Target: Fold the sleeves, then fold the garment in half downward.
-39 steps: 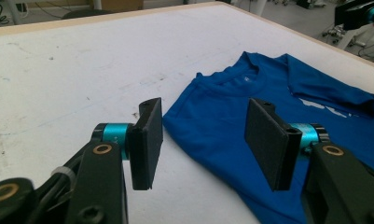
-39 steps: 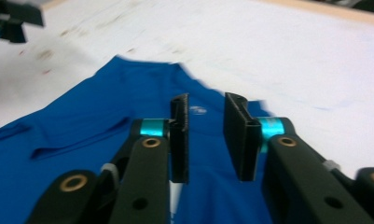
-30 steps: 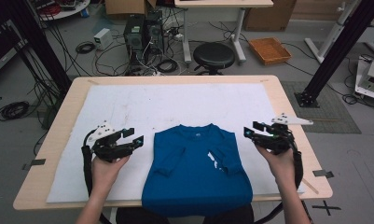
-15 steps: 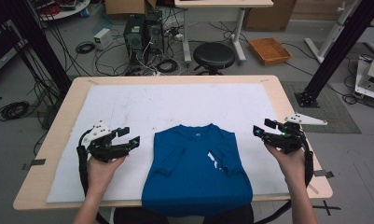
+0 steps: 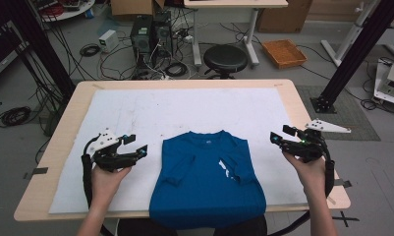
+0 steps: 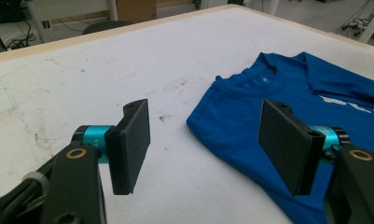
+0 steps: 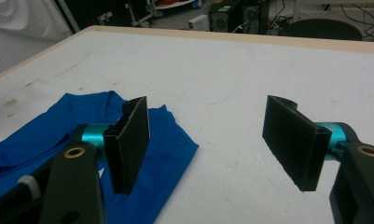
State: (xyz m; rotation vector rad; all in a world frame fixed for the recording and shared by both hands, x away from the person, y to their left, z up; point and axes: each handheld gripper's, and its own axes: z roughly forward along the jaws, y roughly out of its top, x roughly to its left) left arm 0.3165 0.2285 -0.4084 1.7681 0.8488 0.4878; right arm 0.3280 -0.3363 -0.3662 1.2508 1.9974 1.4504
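Note:
A blue T-shirt lies flat at the front middle of the white mat, both sleeves folded inward and its hem over the table's front edge. My left gripper hovers just left of the shirt, pointing at it. Its jaws have just been opening and stand open, with nothing between them. In the left gripper view the left gripper frames bare mat and the shirt's shoulder edge. My right gripper is right of the shirt, also just opened, empty. In the right gripper view the right gripper spans bare mat, with the shirt at its left.
The wooden table shows a bare rim around the mat. Beyond its far edge are a black stool, computer cases and floor cables. A black frame post stands at the right, an orange tray on the floor.
My right gripper has moved to the right, away from the shirt's edge. The left hand has kept its place. The shirt has not moved.

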